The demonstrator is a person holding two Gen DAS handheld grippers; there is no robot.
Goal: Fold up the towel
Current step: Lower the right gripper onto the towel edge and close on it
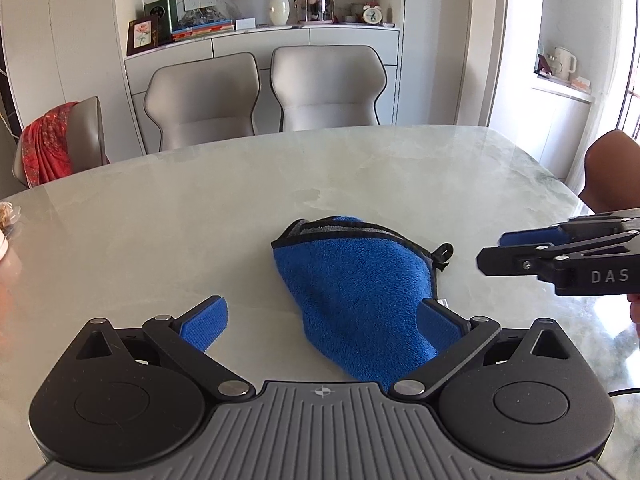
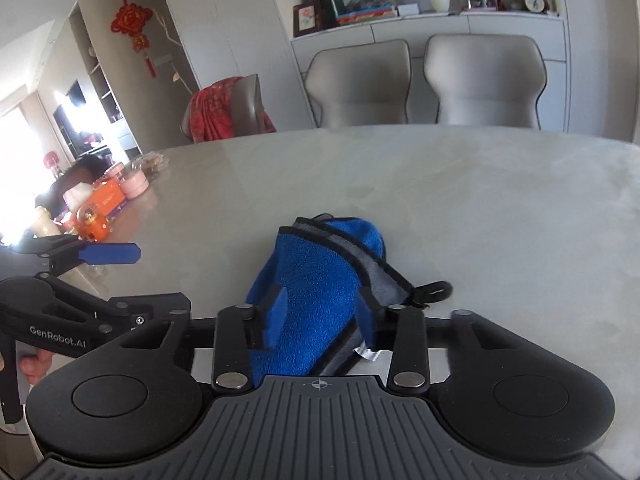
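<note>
A blue fleece towel (image 1: 356, 292) with black trim and a grey inner side lies bunched on the marble table (image 1: 200, 208). My left gripper (image 1: 324, 320) is open wide just above the table, its right pad against the towel's near edge. My right gripper shows at the right of the left wrist view (image 1: 492, 252), its fingers apart and nothing between them. In the right wrist view the towel (image 2: 316, 280) lies between the half-open fingers of the right gripper (image 2: 320, 312), and the left gripper (image 2: 132, 254) shows at the left. A black hanging loop (image 2: 434, 290) sticks out of the towel.
Two grey chairs (image 1: 264, 88) stand behind the table's far edge, one more with a red cloth (image 1: 52, 144) at the left. An orange box, pink tins and other items (image 2: 112, 196) sit at the table's left end. A brown chair (image 1: 612, 172) is at the right.
</note>
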